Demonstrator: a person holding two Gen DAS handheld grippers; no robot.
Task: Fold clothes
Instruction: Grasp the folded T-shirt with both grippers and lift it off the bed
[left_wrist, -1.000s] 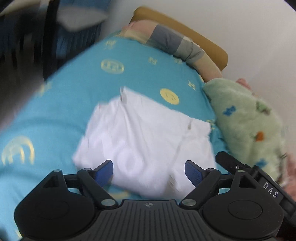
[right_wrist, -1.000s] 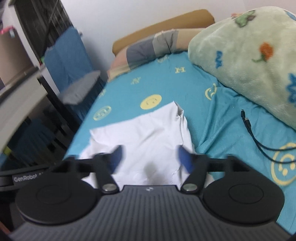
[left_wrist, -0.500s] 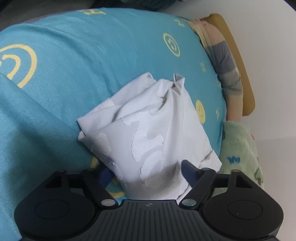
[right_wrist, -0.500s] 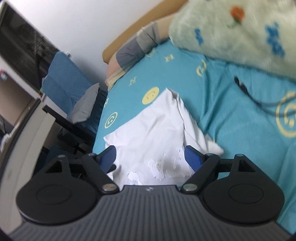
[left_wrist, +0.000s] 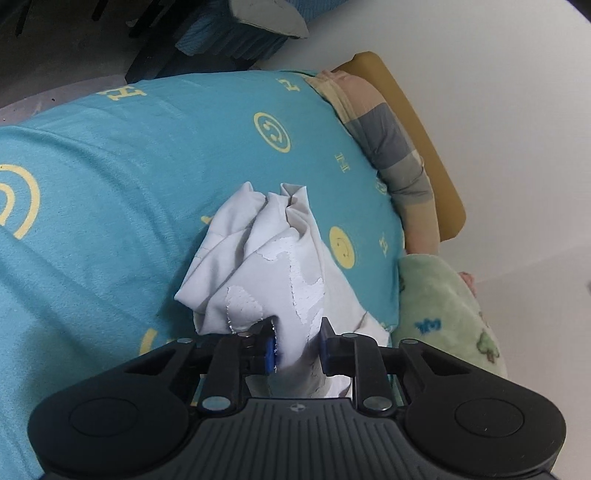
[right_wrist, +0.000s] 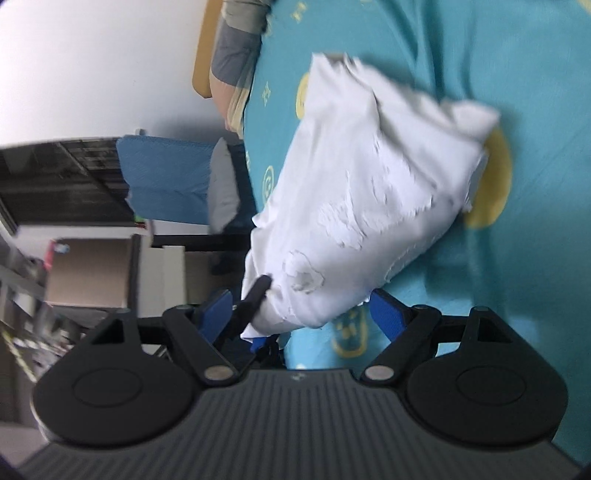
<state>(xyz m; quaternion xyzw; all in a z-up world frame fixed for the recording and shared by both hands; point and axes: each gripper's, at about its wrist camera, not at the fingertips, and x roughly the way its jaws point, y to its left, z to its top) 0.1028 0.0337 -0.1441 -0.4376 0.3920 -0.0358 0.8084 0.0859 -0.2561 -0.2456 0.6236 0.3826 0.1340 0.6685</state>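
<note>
A white garment with a cracked white print lies bunched on the turquoise bedsheet. My left gripper is shut on its near edge, cloth pinched between the blue pads. In the right wrist view the same garment hangs lifted and stretched, its near end between the fingers of my right gripper, which stands wide open and does not pinch it. The left gripper's finger shows at the garment's lower left corner.
A striped pillow and a yellow headboard lie at the bed's far end. A green fleece blanket sits at the right. A blue chair and shelving stand beside the bed.
My left gripper has closed on the garment's near edge and lifted it, so the cloth bunched up. The right gripper rolled sideways and stayed open.
</note>
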